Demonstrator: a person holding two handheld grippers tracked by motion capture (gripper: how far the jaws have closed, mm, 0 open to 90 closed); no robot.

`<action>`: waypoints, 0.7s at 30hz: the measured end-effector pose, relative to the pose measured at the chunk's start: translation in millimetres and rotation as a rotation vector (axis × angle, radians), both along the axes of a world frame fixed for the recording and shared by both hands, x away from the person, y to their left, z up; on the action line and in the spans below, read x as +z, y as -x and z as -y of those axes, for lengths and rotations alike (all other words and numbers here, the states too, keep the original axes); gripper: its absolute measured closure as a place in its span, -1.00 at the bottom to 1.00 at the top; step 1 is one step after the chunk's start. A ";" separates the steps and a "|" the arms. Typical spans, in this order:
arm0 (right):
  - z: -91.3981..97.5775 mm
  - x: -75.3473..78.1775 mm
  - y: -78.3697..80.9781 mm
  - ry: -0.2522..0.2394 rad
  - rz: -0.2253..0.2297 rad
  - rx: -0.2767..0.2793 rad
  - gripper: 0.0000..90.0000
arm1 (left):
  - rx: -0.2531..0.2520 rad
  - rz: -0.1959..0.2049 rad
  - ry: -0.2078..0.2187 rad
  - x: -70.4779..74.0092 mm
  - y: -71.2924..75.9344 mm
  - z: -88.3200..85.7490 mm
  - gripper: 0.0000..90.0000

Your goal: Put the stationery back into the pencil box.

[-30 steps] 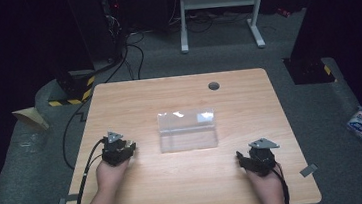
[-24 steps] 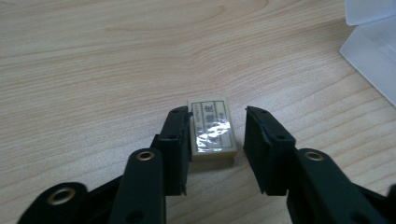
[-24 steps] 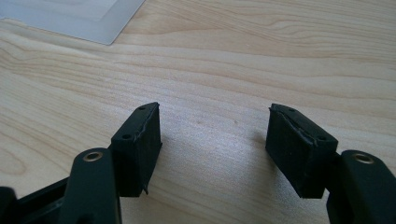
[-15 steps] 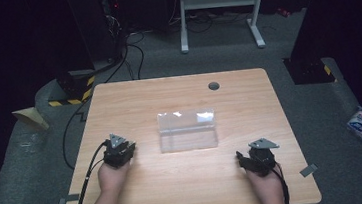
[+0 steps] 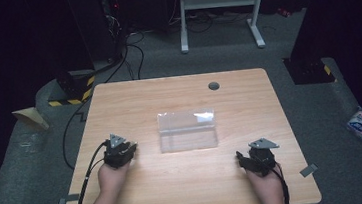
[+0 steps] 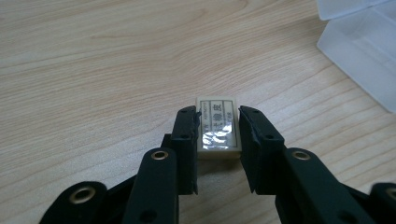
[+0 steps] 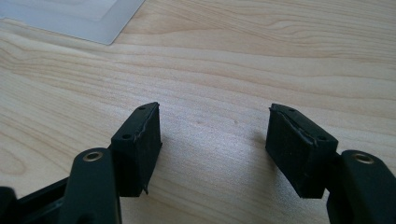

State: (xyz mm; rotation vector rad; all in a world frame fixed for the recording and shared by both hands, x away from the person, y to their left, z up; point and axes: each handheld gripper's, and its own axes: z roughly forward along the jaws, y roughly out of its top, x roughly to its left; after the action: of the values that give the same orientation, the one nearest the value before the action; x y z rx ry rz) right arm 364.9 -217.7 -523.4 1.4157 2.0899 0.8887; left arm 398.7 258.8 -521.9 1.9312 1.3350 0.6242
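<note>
Gripping a small eraser, left gripper jaws tight.

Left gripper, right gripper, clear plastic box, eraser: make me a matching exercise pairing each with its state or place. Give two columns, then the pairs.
Things:
1. left gripper
2. right gripper
3. clear plastic box
4. eraser

States or places:
A. lies at the middle of the table, touched by neither gripper
B. jaws apart with bare wood between them
C. small cream block with a printed label, pinched between two black jaws
D. jaws closed on a small block

Pairs: 1-D, 2-B, 3-A, 4-C
</note>
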 end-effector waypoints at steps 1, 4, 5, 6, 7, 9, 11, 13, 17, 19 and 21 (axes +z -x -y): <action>0.0 0.0 0.0 0.000 0.000 0.000 -0.22 | 0.002 -0.002 0.005 1.0 0.7 0.6 0.52; 0.0 0.0 0.0 0.000 0.000 0.000 -0.22 | 0.012 0.007 0.009 3.4 2.0 1.5 0.52; 0.0 0.0 0.0 0.000 0.000 0.000 -0.22 | 0.016 0.007 0.019 4.4 2.7 2.4 0.52; 0.0 0.0 0.0 0.000 0.000 0.000 -0.22 | 0.020 0.008 0.024 5.5 3.4 3.4 0.52; 0.0 0.0 0.0 0.000 0.000 0.000 -0.22 | 0.021 0.014 0.024 6.8 4.0 4.1 0.52; 0.0 0.0 0.0 0.000 0.000 0.000 -0.22 | 0.023 0.022 0.028 9.5 5.9 6.2 0.52; 0.0 0.0 0.1 -0.001 -0.001 -0.002 -0.22 | 0.035 0.037 0.029 11.6 7.9 8.7 0.52; -0.1 0.0 0.1 -0.004 -0.003 -0.004 -0.22 | 0.037 0.042 0.041 12.7 8.5 10.5 0.52; -0.1 0.1 0.1 -0.004 -0.003 -0.003 -0.22 | 0.045 0.043 0.049 12.9 8.1 14.1 0.52; 0.1 0.1 0.1 -0.006 -0.004 -0.002 -0.22 | 0.040 0.039 0.053 13.1 8.9 15.8 0.52; 0.1 0.1 0.1 -0.006 -0.004 -0.002 -0.22 | 0.043 0.034 0.052 13.9 9.7 17.0 0.51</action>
State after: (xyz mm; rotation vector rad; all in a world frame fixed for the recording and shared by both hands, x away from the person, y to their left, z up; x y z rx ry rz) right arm 364.9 -217.7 -523.4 1.4231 2.0903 0.8934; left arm 389.0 241.8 -508.0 1.8469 1.3613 0.6343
